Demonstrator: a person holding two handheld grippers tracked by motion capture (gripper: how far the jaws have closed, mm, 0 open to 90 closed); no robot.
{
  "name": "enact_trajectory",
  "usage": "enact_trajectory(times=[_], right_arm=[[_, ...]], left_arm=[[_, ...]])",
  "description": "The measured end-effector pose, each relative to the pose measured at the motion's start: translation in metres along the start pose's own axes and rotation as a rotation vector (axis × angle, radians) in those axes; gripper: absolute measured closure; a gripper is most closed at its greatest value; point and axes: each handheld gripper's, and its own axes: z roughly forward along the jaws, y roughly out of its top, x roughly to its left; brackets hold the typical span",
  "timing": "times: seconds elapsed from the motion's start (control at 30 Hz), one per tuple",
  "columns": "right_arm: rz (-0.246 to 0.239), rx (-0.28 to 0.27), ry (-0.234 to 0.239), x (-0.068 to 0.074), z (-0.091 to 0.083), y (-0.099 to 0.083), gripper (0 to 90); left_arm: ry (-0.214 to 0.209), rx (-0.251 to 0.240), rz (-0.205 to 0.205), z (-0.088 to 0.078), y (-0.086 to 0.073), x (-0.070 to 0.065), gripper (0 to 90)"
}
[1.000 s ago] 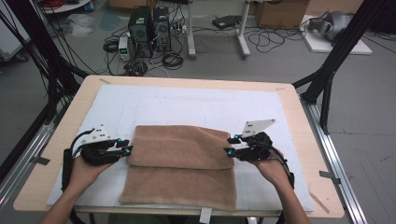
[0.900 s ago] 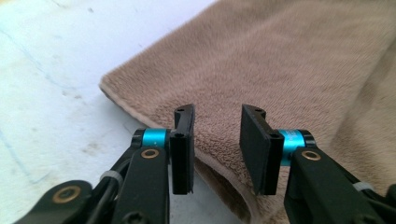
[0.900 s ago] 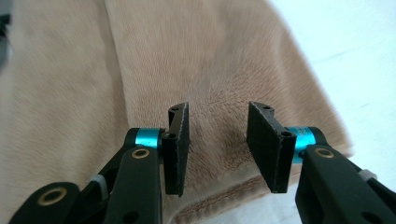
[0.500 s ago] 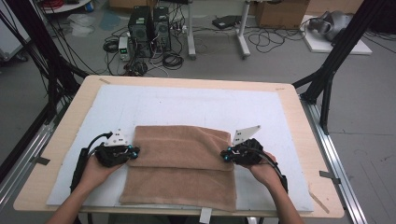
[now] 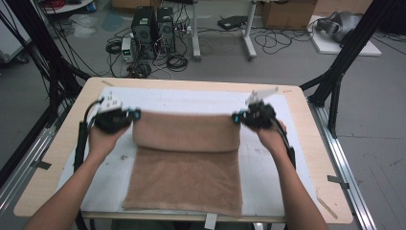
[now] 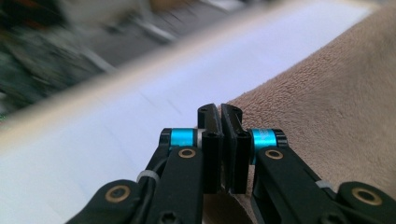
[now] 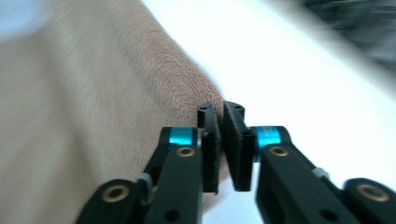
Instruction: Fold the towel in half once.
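A brown towel (image 5: 186,163) lies on the white mat (image 5: 191,100), with its far edge lifted and stretched between both grippers. My left gripper (image 5: 135,115) is shut on the towel's far left corner; in the left gripper view its jaws (image 6: 220,108) meet with the towel (image 6: 327,93) running off to the right. My right gripper (image 5: 235,117) holds the far right corner. In the right gripper view its jaws (image 7: 219,108) have just eased open a little, leaving a thin gap, but still pinch the towel (image 7: 93,93).
The wooden table (image 5: 306,139) carries the mat, with bare mat beyond the towel's far edge. Black frame posts (image 5: 335,81) stand at the table's sides. Computer cases (image 5: 153,26) and cables lie on the floor behind.
Both grippers closed on the towel's upper layer, then rose and moved away from the person, pulling that layer toward the far side. The towel now spreads longer.
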Motion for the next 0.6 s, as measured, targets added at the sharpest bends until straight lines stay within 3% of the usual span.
enact_trajectory(times=[0.03, 0.07, 0.1, 0.13, 0.17, 0.27, 0.4, 0.43, 0.6], right_arm=[[0.038, -0.005, -0.108, -0.011, 0.003, 0.012, 58.0], [0.102, -0.016, -0.165, -0.021, 0.007, 0.019, 54.1], [0.175, -0.021, -0.101, -0.029, 0.011, 0.022, 55.3], [0.160, -0.014, -0.103, -0.029, 0.014, 0.022, 55.3], [0.118, 0.023, -0.117, -0.024, 0.018, 0.020, 55.2], [0.087, 0.058, -0.056, -0.014, 0.027, 0.007, 54.0], [0.089, 0.102, 0.009, 0.002, 0.034, -0.015, 51.0], [0.086, 0.096, 0.012, 0.005, 0.034, -0.020, 51.0], [0.124, 0.053, 0.058, 0.019, 0.028, -0.046, 48.2]], left_arm=[[0.066, 0.015, -0.034, 0.010, 0.010, 0.004, 76.8], [0.055, 0.028, -0.112, 0.018, 0.015, 0.009, 65.1], [0.046, 0.030, -0.112, 0.020, 0.015, 0.010, 66.2], [0.059, 0.051, -0.077, 0.022, 0.012, 0.008, 66.2], [0.046, 0.070, -0.066, 0.023, 0.007, 0.008, 66.0], [0.000, 0.102, -0.090, 0.020, -0.014, 0.008, 63.5], [-0.042, 0.130, -0.096, 0.012, -0.037, 0.001, 61.6], [-0.064, 0.135, -0.109, 0.008, -0.045, -0.002, 61.1], [-0.092, 0.153, -0.119, -0.004, -0.060, -0.010, 57.8]])
